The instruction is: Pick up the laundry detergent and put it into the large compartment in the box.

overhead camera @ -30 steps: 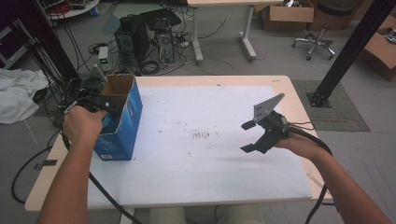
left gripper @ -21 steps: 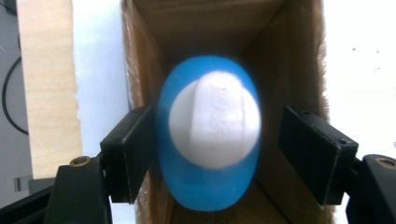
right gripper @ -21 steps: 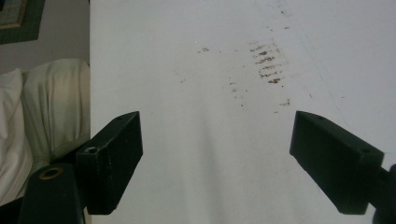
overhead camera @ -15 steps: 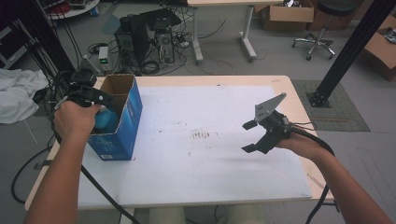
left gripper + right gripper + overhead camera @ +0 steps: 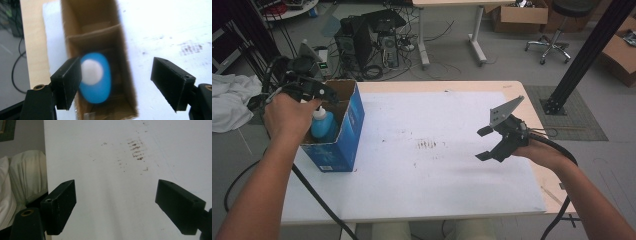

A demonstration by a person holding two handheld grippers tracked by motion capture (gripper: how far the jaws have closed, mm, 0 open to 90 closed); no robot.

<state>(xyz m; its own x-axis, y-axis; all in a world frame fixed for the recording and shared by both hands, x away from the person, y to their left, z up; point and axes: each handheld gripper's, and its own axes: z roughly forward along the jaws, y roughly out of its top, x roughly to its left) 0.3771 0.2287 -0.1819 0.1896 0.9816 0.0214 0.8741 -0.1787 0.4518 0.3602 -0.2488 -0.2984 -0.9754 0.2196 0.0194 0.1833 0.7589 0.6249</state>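
The high view looks forward and down on the whole white table (image 5: pixel 437 165) from above the person's side. The left gripper view faces straight down, close, into the blue box (image 5: pixel 100 50), also seen in the high view (image 5: pixel 347 145). The right gripper view faces along the tabletop, near the dark smudges (image 5: pixel 136 148), shared likewise (image 5: pixel 429 145)

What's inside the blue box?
A blue bottle with a white cap stands inside the blue box, next to a cardboard divider. The bottle hides the box floor under it, and its lower half is behind the wall in the high view.
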